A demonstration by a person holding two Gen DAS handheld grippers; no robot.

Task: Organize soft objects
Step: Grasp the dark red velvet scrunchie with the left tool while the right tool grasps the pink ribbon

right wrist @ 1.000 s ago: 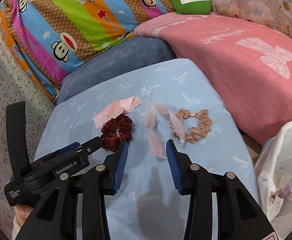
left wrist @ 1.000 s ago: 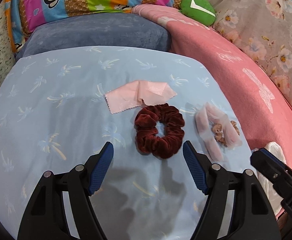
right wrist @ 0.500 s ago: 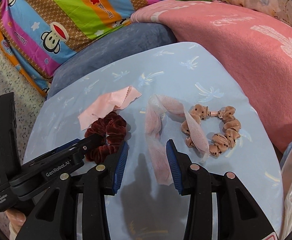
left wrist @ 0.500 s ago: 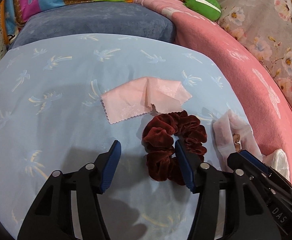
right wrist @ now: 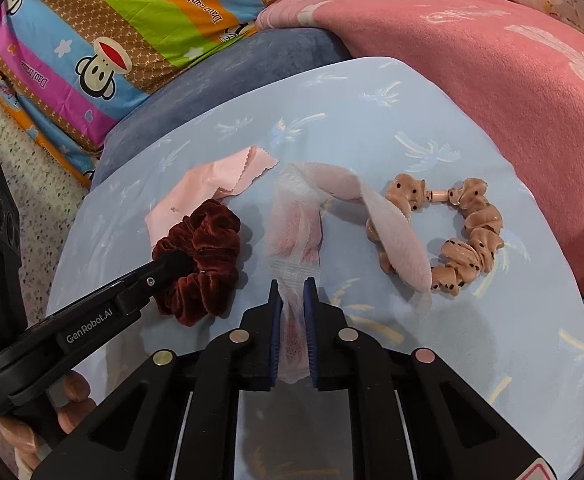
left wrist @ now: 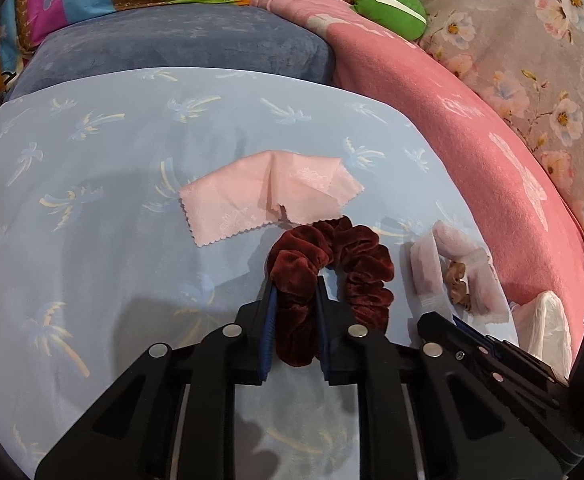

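The left gripper pinches the plush maroon velvet scrunchie; the right gripper clamps the gauzy pink band near the blue cloth's front edge.

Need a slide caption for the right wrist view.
Right hand-held gripper shut on pink gauzy band; left hand-held gripper pinches maroon velvet scrunchie.

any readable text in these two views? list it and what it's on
"GenRobot.AI": side of the left gripper.
"Paul Frank": striped quilt, repeated, upside down, only partly legible.
Small white print at the left gripper's base: cut off, unreadable.
Pink blanket has pale lettering: too faint to read.
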